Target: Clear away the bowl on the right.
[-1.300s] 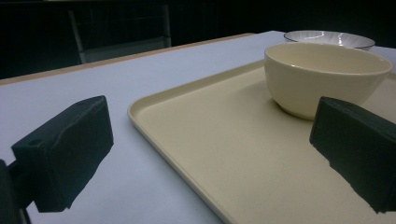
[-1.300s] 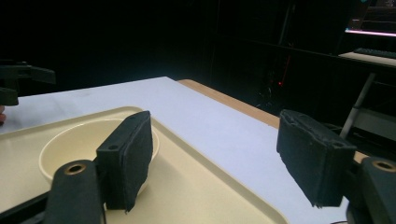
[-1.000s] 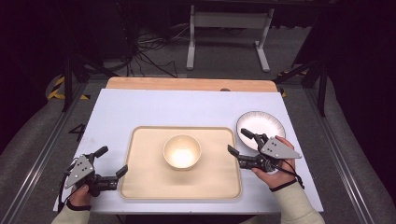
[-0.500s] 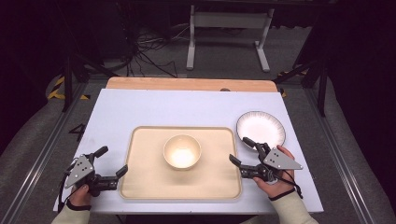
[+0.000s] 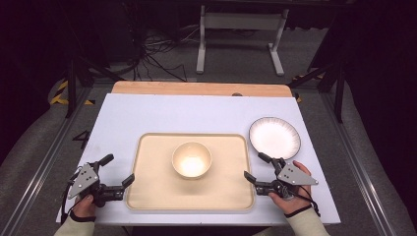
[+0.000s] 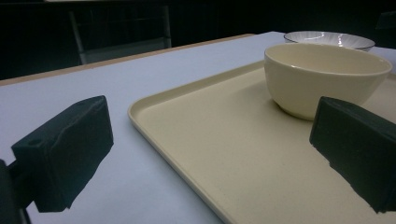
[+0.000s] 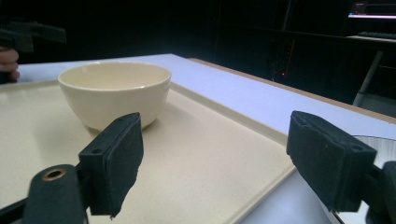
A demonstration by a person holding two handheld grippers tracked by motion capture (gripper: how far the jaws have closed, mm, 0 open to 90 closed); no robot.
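Both grippers flank the tray (image 5: 147, 196); right gripper (image 5: 257, 168), jaws just widened and empty, has sunk beside its edge, likely readying a two-sided lift; left gripper (image 5: 117, 170) gapes wide.

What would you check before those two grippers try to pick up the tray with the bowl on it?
1. Left gripper open, near the tray's left edge: ok.
2. Right gripper open at the tray's right edge; its jaws have just been opening, nothing between them: ok.
3. Cream tray flat on the white table: ok.
4. Cream bowl upright, near the tray's middle: ok.
5. White plate off the tray, close to the right gripper: cannot tell if it leaves enough room.
6. Jaws astride the tray's rim: not ok yet, both short of gripping it.
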